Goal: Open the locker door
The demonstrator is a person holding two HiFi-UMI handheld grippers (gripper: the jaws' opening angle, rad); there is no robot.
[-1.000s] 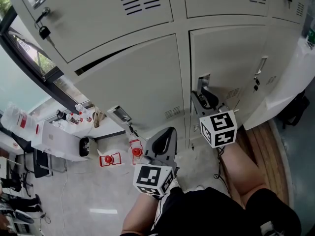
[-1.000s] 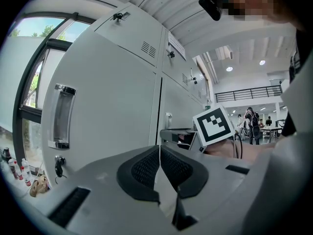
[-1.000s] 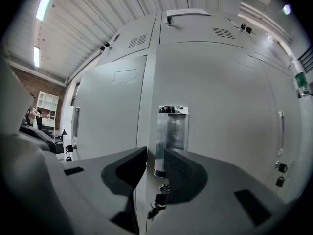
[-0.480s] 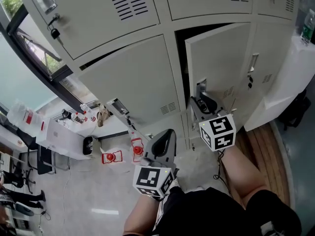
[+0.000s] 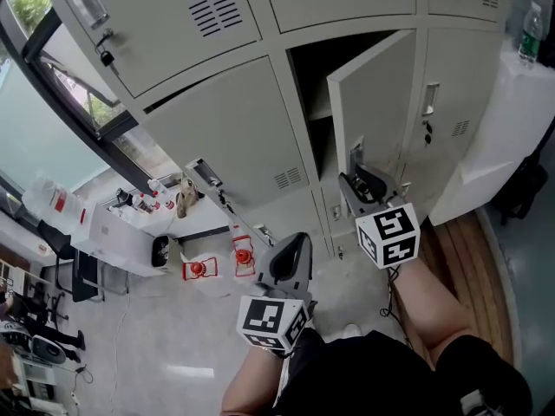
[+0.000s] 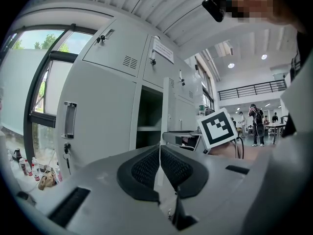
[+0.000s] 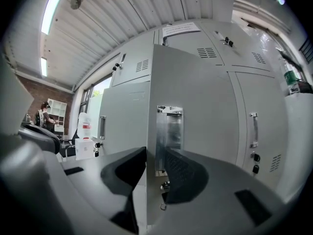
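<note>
The grey locker door (image 5: 373, 102) stands partly swung out, with a dark compartment and a shelf (image 5: 309, 102) showing behind it. My right gripper (image 5: 356, 170) is shut on the door's free edge at its metal handle plate (image 7: 169, 131). One jaw is behind the edge and the other is on the front face (image 7: 195, 92). The right gripper (image 7: 155, 163) has just let its jaws out slightly, and the door edge is still clamped between them. My left gripper (image 5: 293, 248) hangs lower and to the left of the door, shut and empty (image 6: 160, 163).
Closed lockers surround the open one. The neighbour on the right has a handle with keys (image 5: 427, 111). A locker with a handle and hanging key (image 6: 68, 124) stands to the left. White boxes (image 5: 113, 237) and red items (image 5: 198, 269) lie at the lower left. A bottle (image 5: 526, 37) stands on a white top at the right.
The locker door has swung from closed to partly open, drawn along by my right gripper. Both grippers have shifted back from the lockers together.
</note>
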